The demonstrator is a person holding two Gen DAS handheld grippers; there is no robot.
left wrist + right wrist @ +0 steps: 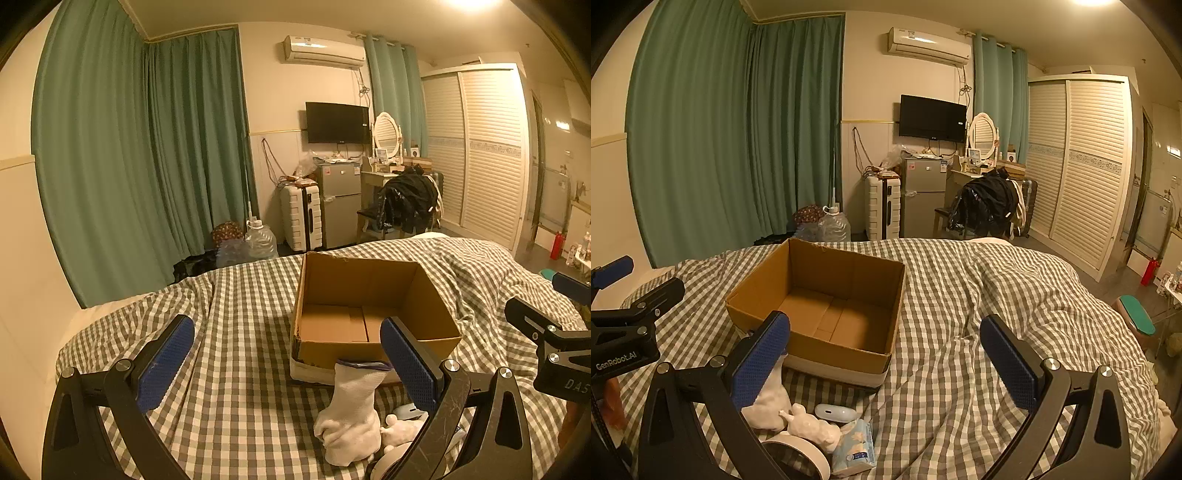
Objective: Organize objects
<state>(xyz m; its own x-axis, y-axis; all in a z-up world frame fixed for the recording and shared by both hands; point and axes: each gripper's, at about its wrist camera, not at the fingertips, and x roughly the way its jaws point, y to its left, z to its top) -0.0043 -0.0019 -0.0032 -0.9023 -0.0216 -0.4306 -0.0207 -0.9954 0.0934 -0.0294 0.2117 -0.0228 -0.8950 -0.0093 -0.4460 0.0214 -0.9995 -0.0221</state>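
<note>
The left gripper [287, 363] has two black angular arms with triangular cut-outs and silver screws at the joints, each ending in a blue dimpled pad [166, 363]; the black surface near the right one is scratched. The right gripper [886, 363] is built alike, black with silver screws and blue pads [1008, 363]. Seen from the right wrist, the left gripper's black body carries white lettering "GenRobot.AI".

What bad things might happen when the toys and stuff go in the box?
The cardboard box sits on a rumpled checked quilt, so it may tip when loaded. The white figurine looks breakable and lies close to the sock and tissue pack; a grab might knock it. Both the left gripper and right gripper are near and might bump.
</note>
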